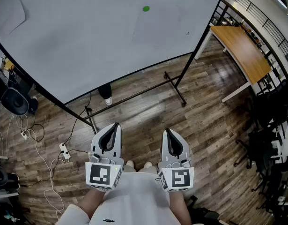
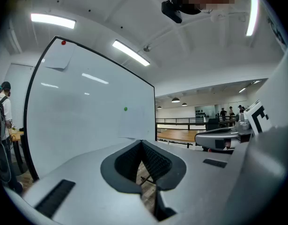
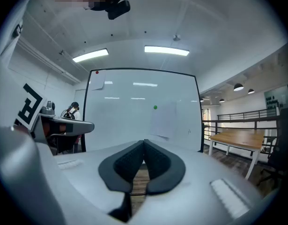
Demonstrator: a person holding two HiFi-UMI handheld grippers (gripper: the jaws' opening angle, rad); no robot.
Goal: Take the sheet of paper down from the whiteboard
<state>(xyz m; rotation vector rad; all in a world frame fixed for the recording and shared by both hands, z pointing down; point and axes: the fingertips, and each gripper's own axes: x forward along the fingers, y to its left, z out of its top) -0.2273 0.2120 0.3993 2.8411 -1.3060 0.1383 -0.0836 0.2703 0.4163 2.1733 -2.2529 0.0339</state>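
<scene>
- Your left tool (image 1: 116,125) and right tool (image 1: 166,131) are closed, empty, well short of the whiteboard (image 1: 78,50).
- Sheet of paper (image 1: 158,29) hangs on it under a green magnet (image 1: 146,8).

Whiteboard (image 1: 87,50): large, white, black-framed, upright on a floor stand. Sheet (image 1: 158,27): plain white, flat against the board, right of centre, at mid-height. It hangs from a green magnet (image 1: 146,8) at its top edge. Second sheet (image 3: 98,84): upper left corner, under a red magnet (image 3: 97,72).
</scene>
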